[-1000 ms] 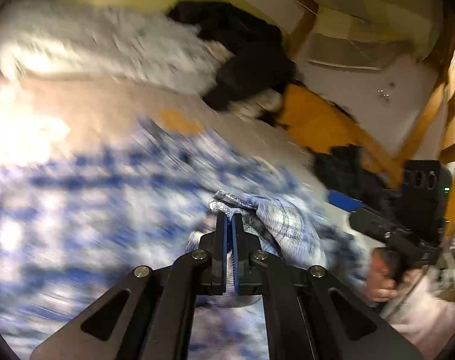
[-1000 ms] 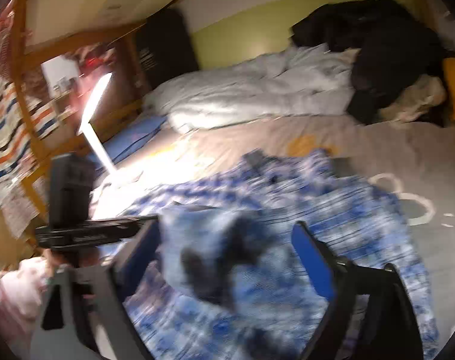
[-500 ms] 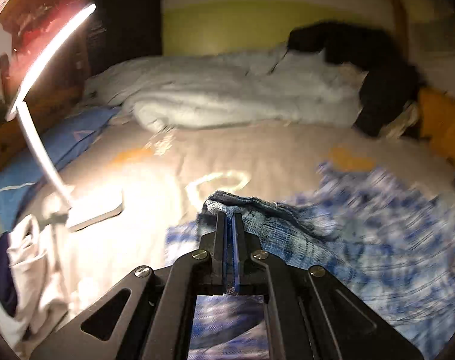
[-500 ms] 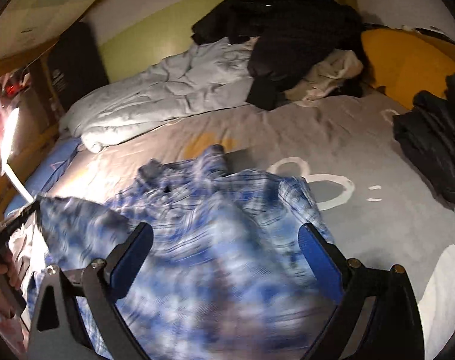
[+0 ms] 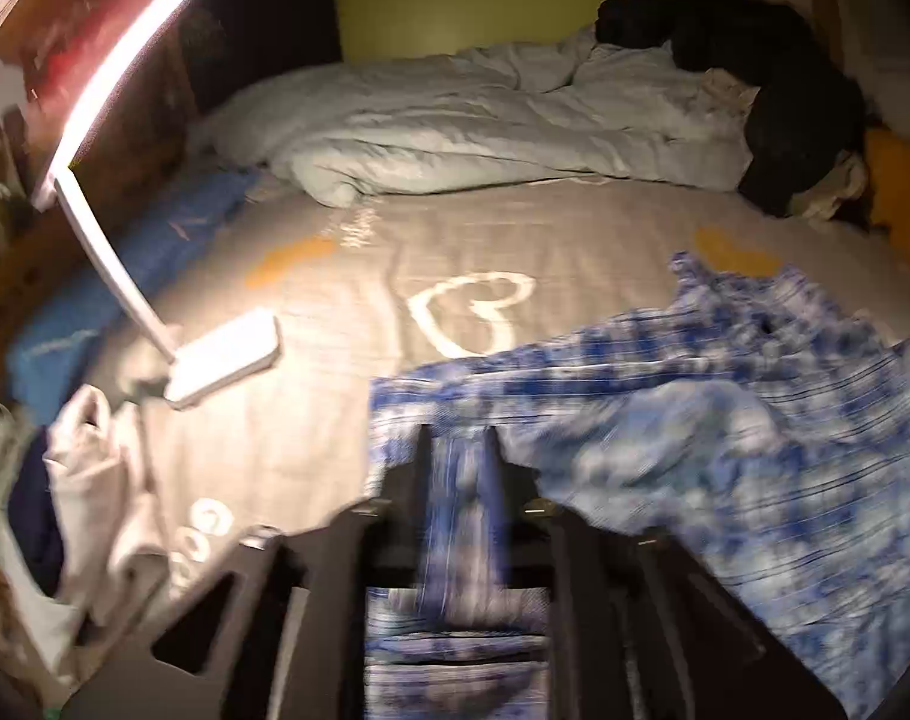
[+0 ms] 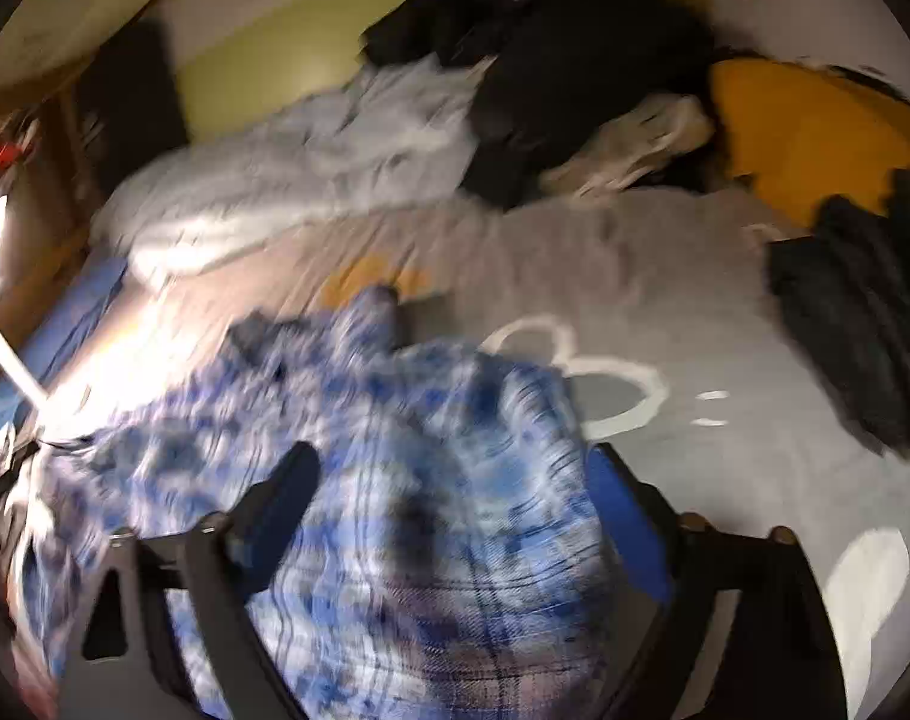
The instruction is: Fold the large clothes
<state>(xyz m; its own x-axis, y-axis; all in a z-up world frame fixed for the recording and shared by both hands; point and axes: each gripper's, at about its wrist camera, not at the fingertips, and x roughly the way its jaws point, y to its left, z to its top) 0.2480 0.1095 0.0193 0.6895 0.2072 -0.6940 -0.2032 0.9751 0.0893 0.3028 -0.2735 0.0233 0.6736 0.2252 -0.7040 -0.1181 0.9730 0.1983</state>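
Your left gripper [image 5: 458, 450] is opening: its fingers [image 5: 422, 462] are standing a narrow gap apart with the blue plaid shirt [image 5: 725, 420] showing between them, and through the blur you cannot tell whether the pads are pressing on the cloth. Your right gripper [image 6: 449, 480] is closing from a wide spread; the shirt [image 6: 395, 480] is bunching up between its fingers [image 6: 623, 516] in the lower middle of that view, but neither pad looks to be pinching it.

The relation to mind: the shirt is lying directly under and ahead of both grippers, a crumpled heap rather than a flat sheet. In the left view it is running from the lower centre out to the right edge, its long axis slanting up toward the upper right. In the right view it is filling the lower left and centre, with a collar-like edge reaching up toward mid-frame. So your right gripper is sitting over the bulk of it, your left at one end. You will likely need to spread it before any fold holds.

The bed [image 5: 575, 240] is carrying it all: a grey cover with white heart outlines, bare above the shirt. A lamp [image 5: 215, 360] is standing at the left, close to the shirt's end. A rumpled duvet [image 5: 455, 132] and dark clothes [image 5: 785, 90] are piled along the top, well apart from the shirt.
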